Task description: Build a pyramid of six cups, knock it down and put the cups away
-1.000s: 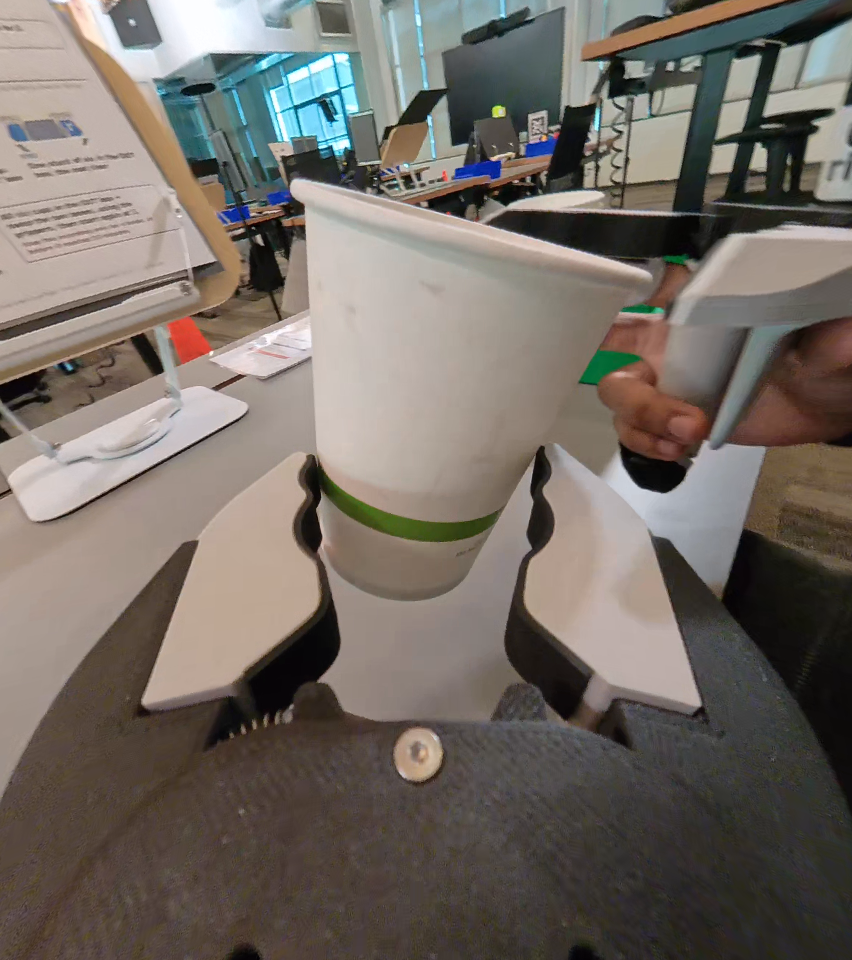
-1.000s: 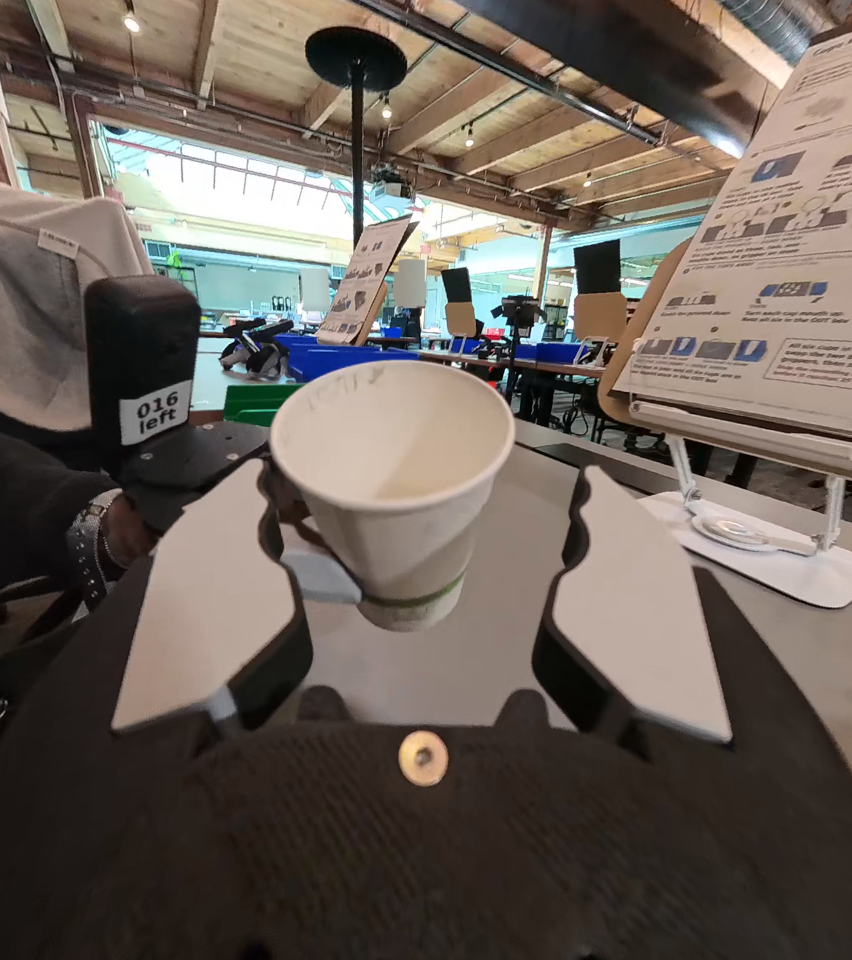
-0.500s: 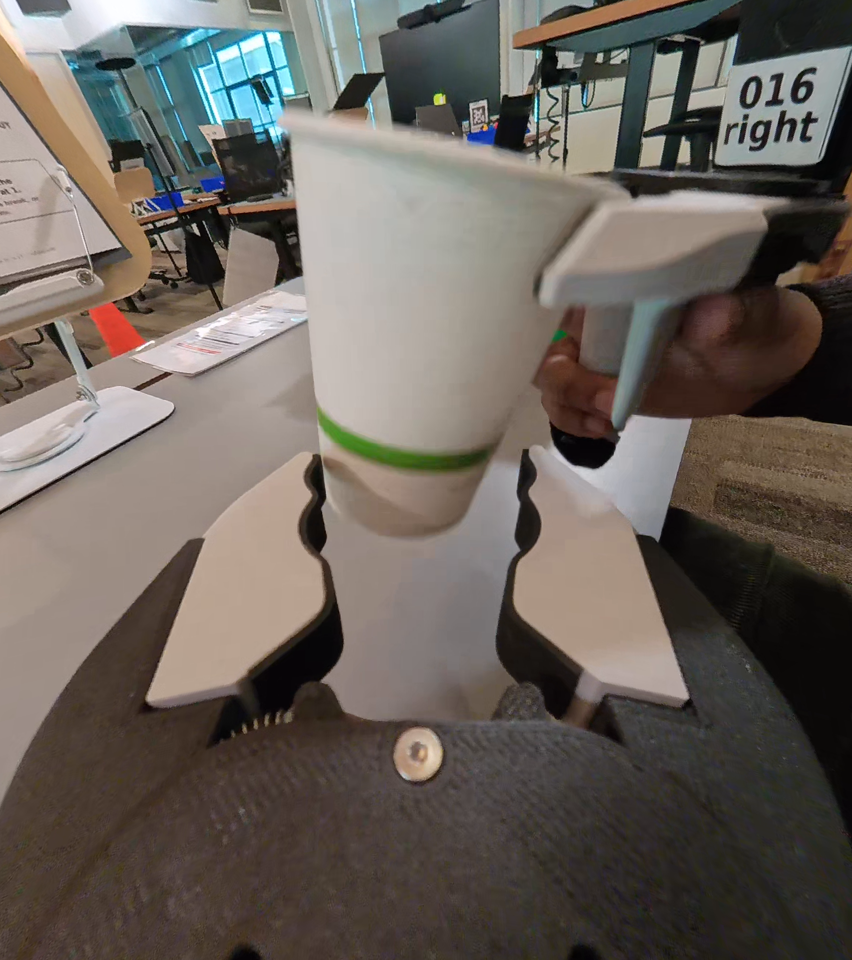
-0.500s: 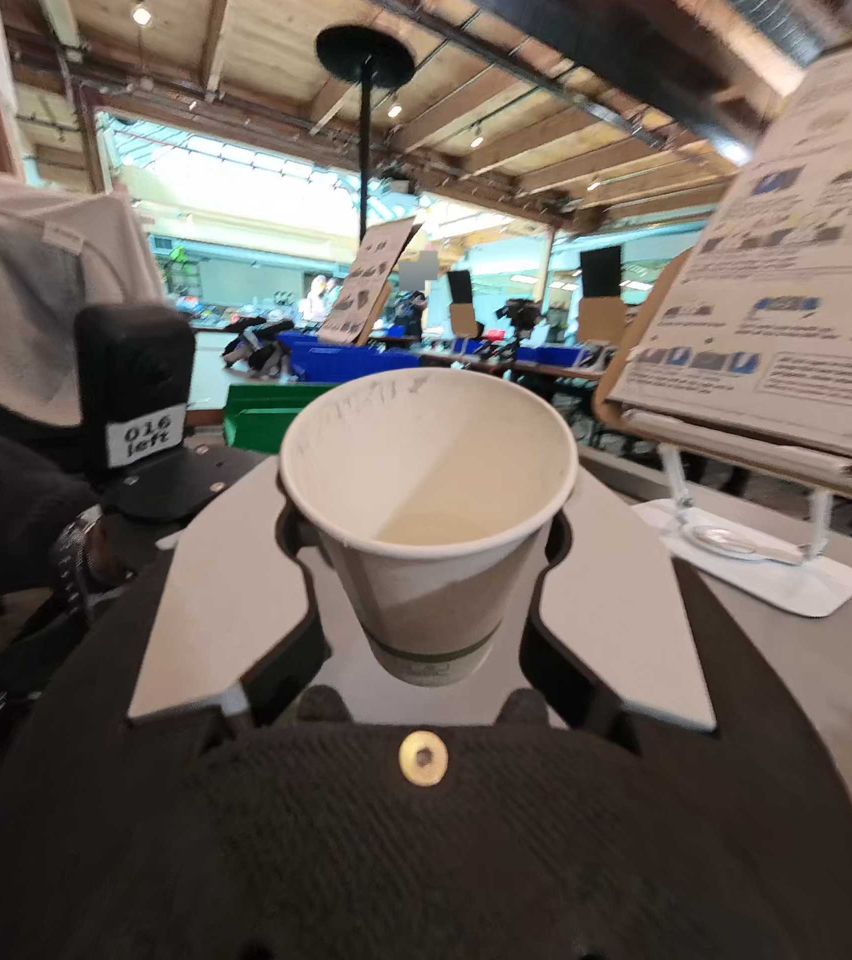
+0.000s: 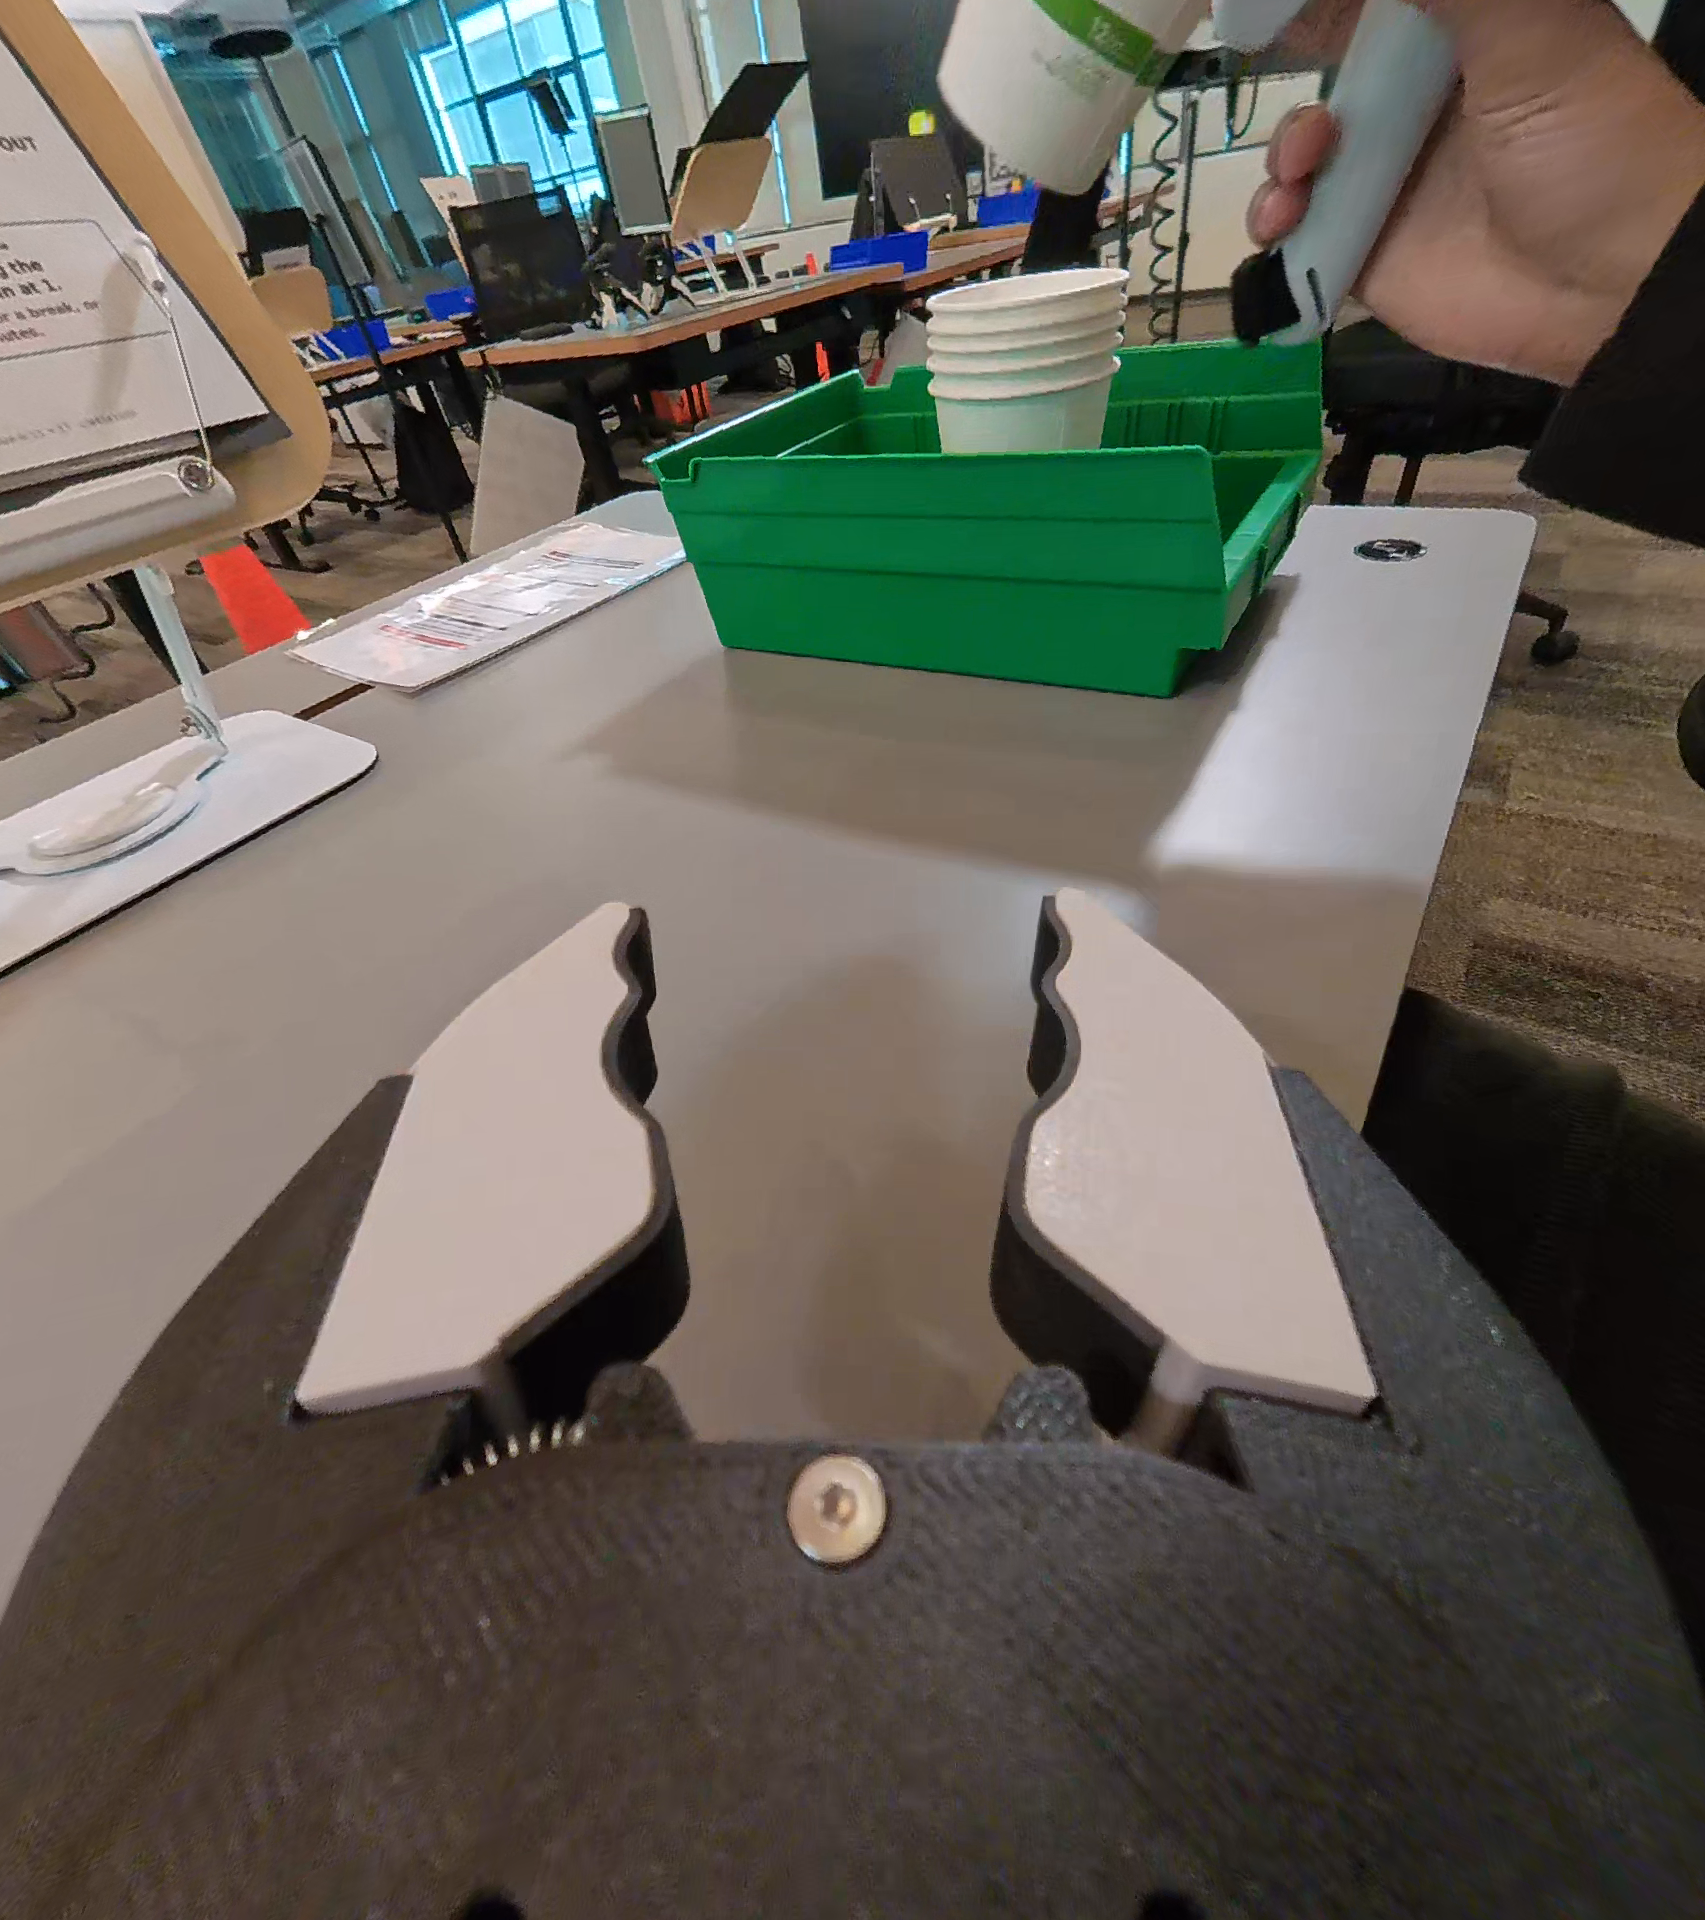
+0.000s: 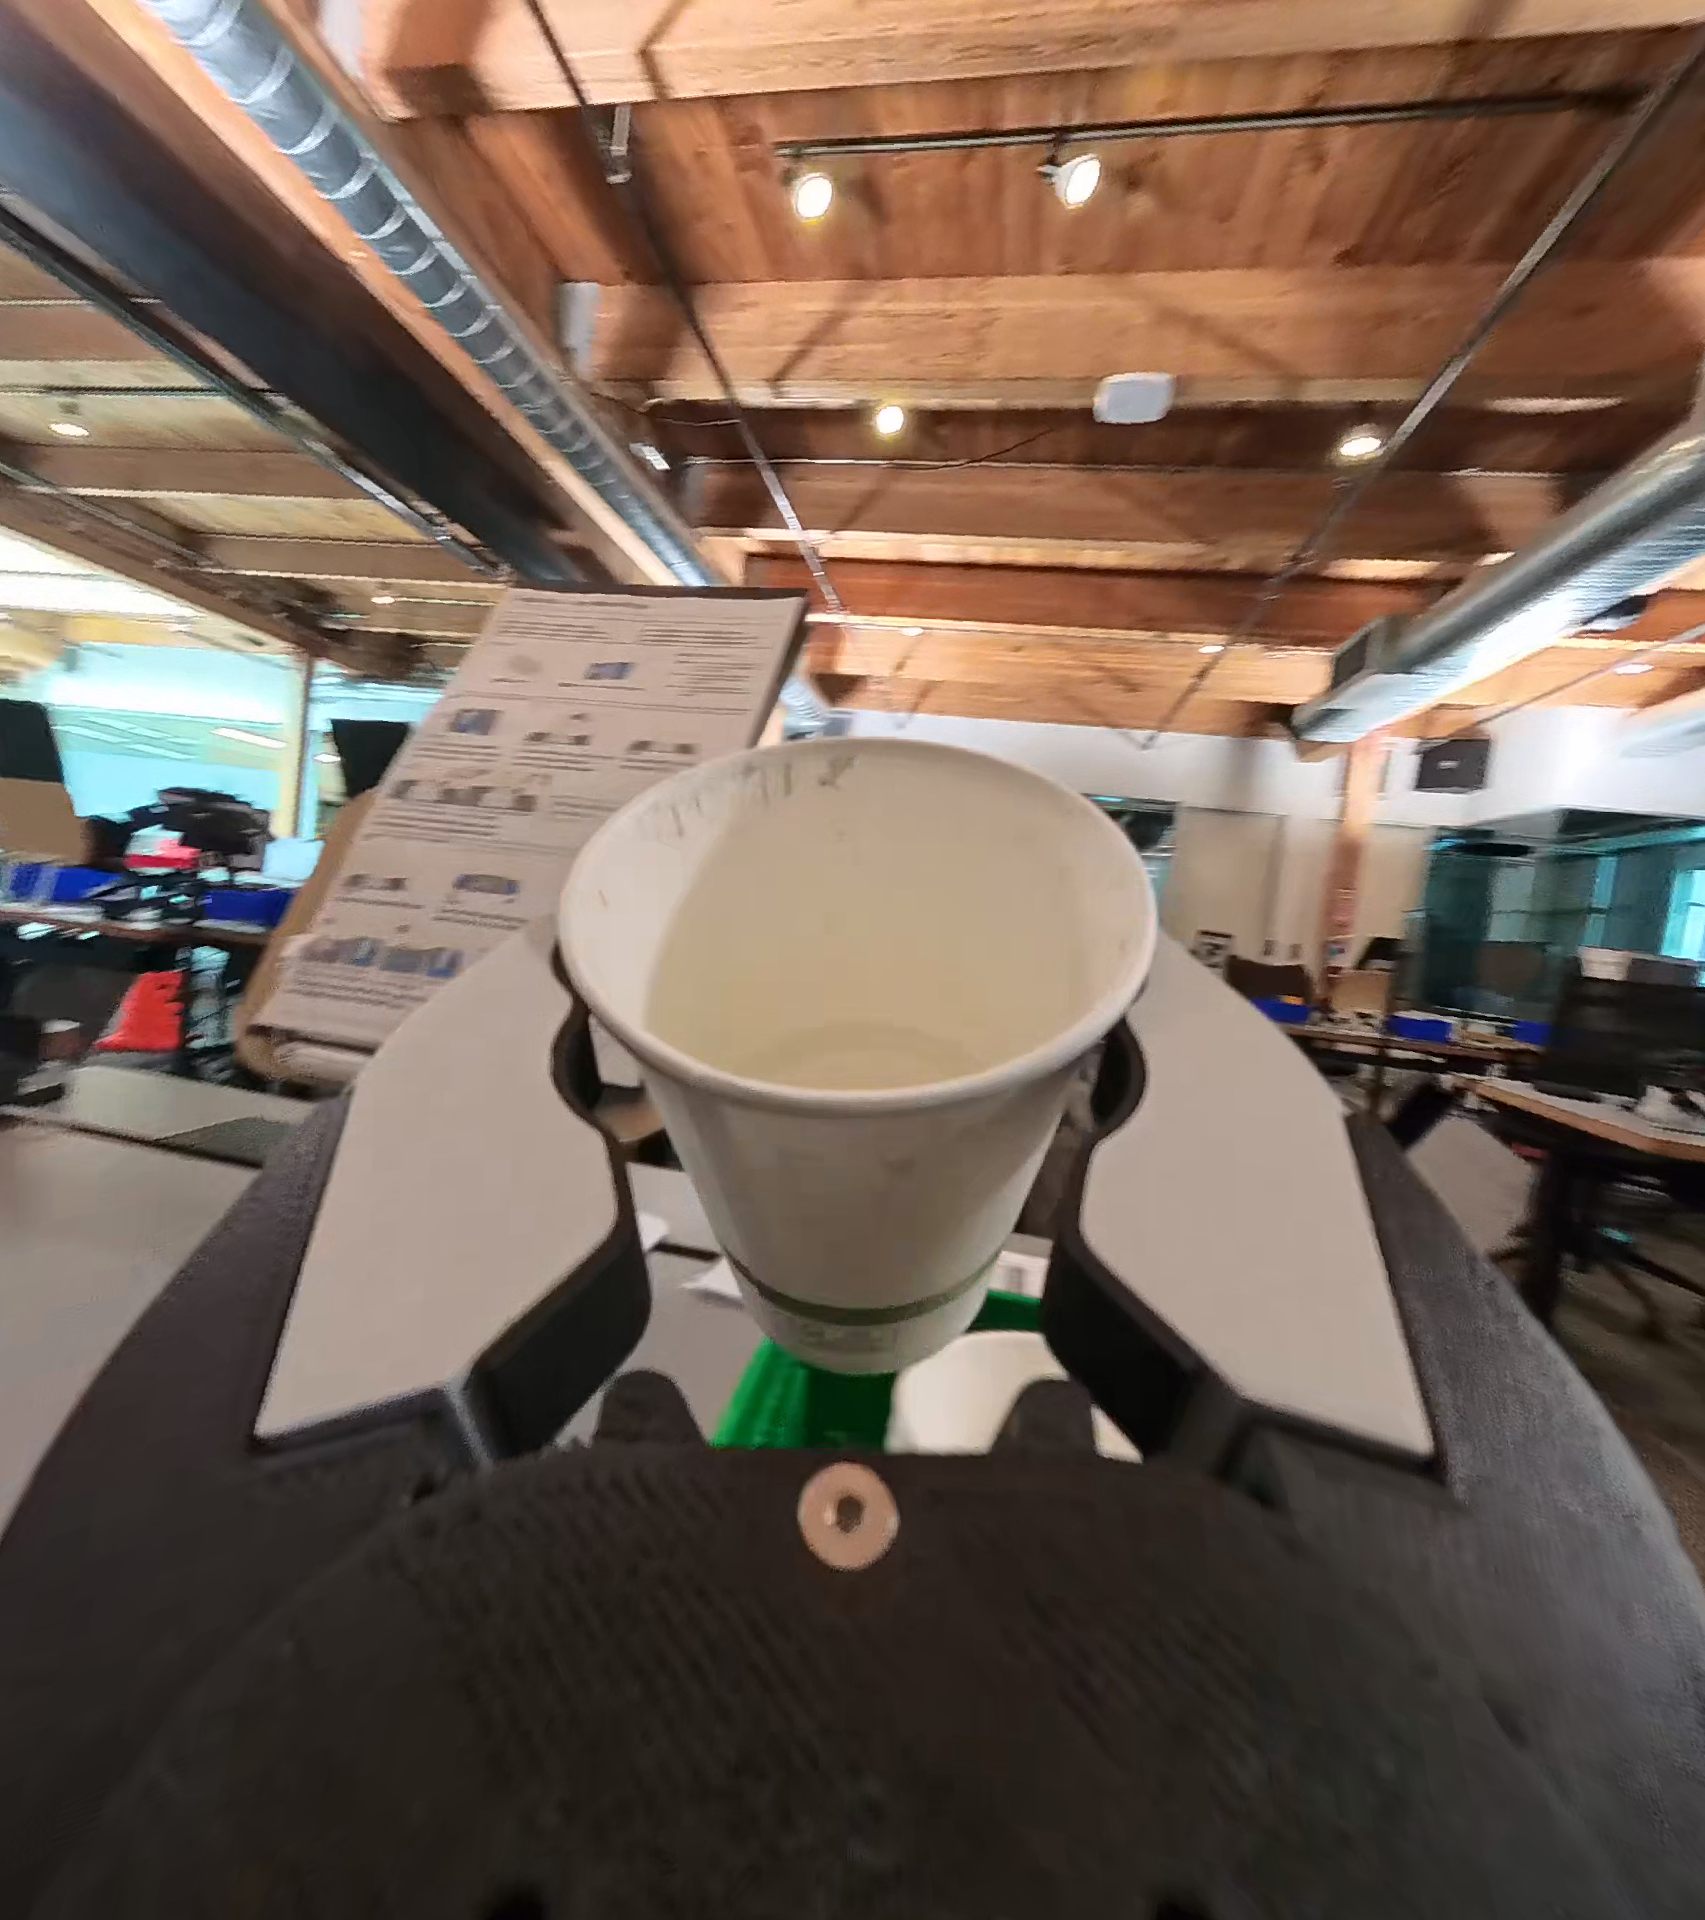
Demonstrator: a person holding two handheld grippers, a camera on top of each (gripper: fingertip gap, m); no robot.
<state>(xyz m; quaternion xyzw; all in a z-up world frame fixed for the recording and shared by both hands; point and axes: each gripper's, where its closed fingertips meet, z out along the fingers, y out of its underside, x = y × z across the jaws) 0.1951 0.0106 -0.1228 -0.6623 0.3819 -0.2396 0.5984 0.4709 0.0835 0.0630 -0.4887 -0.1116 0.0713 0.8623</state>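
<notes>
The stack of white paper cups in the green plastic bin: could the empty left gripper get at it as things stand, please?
Probably yes. The left gripper is open and empty, with bare grey table between it and the green plastic bin. The stack of white paper cups rises above the bin's wall, though the right gripper's white paper cup hangs over it.

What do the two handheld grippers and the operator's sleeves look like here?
Both match: the left gripper and right gripper have a black textured body with a silver screw at its centre, and two flat pale grey fingers with wavy black inner pads. Small metal teeth show at the left finger's base. The right gripper's handle is pale grey with a black end. The hand on it wears a dark sleeve.
</notes>
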